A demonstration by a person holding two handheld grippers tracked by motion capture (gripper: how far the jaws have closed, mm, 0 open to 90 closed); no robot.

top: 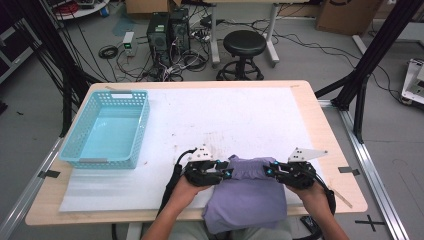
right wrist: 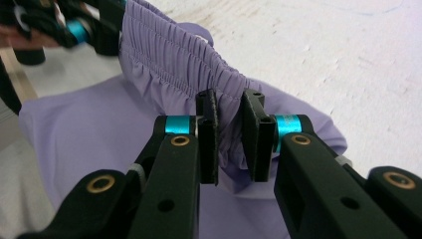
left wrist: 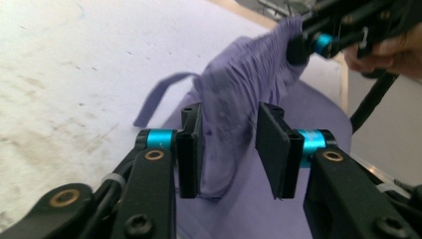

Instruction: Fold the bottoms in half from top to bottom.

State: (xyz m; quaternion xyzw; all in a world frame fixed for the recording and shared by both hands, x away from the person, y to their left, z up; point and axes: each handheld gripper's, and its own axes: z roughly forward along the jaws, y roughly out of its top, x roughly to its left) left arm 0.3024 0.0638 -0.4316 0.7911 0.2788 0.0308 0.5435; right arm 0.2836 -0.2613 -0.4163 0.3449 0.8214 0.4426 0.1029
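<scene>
Left of the work, the perforated turquoise plastic basket sits unfilled. The lilac gathered-waist fabric garment lies right of it, toward the table's near edge (folding unfinished). Left gripper: jaws parted, cloth loose between. Right gripper: clamped on waistband.

no readable text, label or number anywhere

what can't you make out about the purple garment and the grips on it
- Purple garment: its near end runs off the table edge and the bottom of the high view, so its type stays unclear.
- Left gripper: cloth lies against one pad, apart from the other.
- Right gripper: the pads hide the pinched waistband fold.
- Basket: near wall hides its closest floor.
</scene>
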